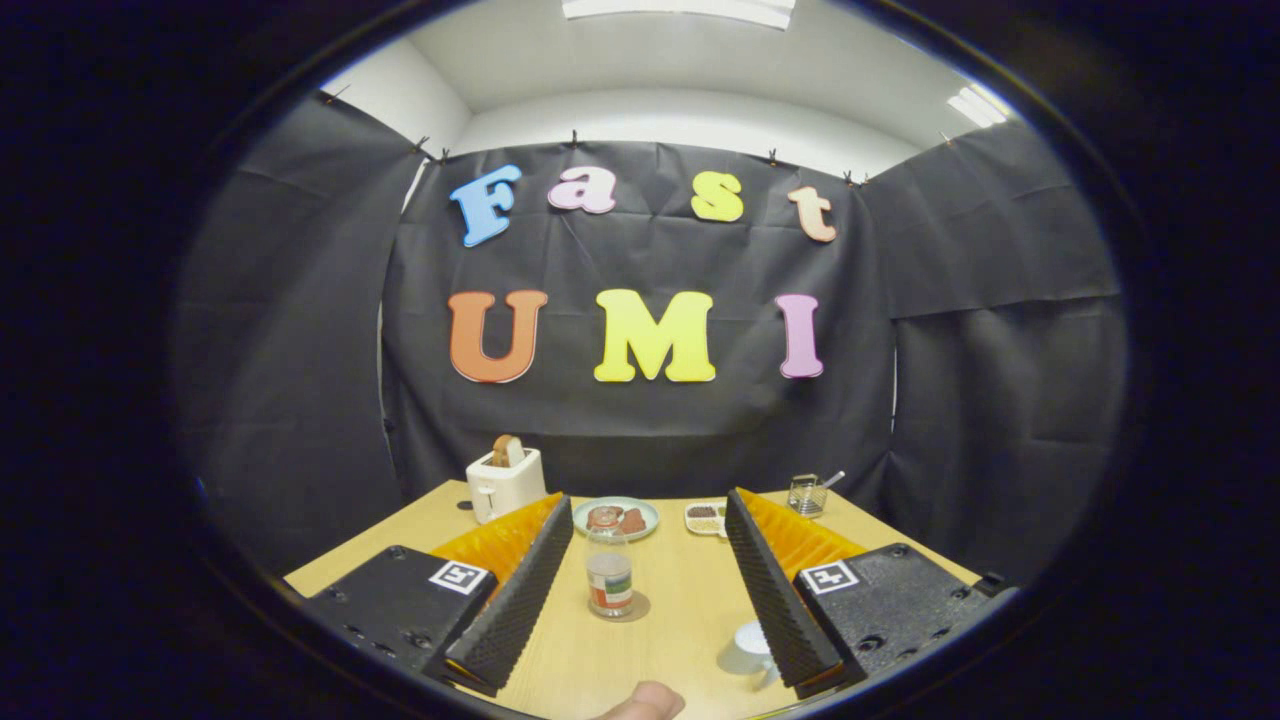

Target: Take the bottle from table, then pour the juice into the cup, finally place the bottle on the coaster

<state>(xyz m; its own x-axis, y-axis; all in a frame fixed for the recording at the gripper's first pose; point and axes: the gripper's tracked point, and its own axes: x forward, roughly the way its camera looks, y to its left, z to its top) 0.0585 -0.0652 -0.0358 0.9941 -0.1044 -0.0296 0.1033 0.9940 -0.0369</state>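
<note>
A clear bottle (609, 575) with a red and green label stands upright on the wooden table (680, 640). A thin round coaster (637, 607) shows under its base. The bottle is between my two fingers, nearer the left one, and touches neither. My gripper (648, 500) is open wide, its ribbed black fingers (520, 590) spread to either side. A white cup (750, 648) sits on the table to the right of the bottle, partly hidden behind the right finger.
Beyond the fingers stand a white toaster (505, 482) with a slice of bread in it, a pale plate (640, 510) with food, a small dish (706, 518) and a wire holder (806, 494). A person's fingertip (645, 702) shows at the table's near edge.
</note>
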